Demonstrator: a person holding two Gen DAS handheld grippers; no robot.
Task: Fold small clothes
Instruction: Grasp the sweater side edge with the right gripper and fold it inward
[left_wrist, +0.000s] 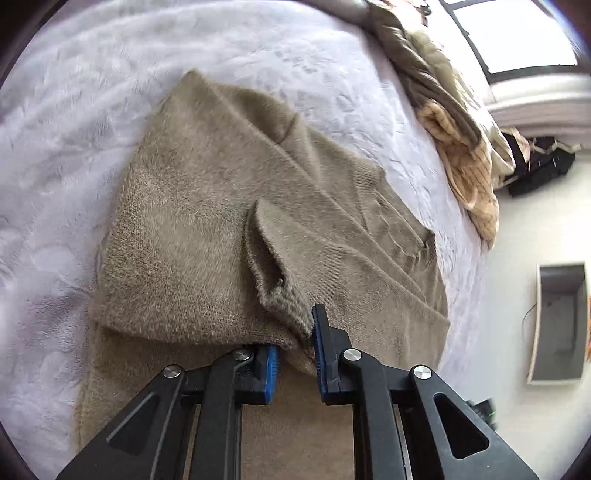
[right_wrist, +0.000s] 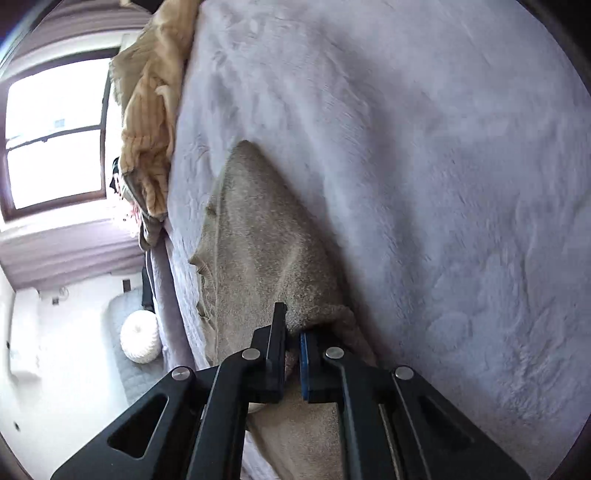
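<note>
A taupe knitted sweater (left_wrist: 207, 206) lies partly folded on a pale lilac bedspread (left_wrist: 74, 110). One folded layer and a sleeve cuff (left_wrist: 284, 299) rest on top. My left gripper (left_wrist: 295, 347) is shut on the sweater's ribbed edge, which bunches between its blue pads near the cuff. In the right wrist view the same sweater (right_wrist: 255, 251) stretches away from me along the bed. My right gripper (right_wrist: 293, 332) is shut on a thick fold of that sweater, with fabric pinched between the narrow jaws.
A heap of beige and olive clothes (left_wrist: 458, 147) lies at the bed's far edge, the same clothes heap (right_wrist: 147, 122) near a window (right_wrist: 55, 129). On the floor sit a grey open box (left_wrist: 557, 321) and a white round cushion (right_wrist: 140, 341).
</note>
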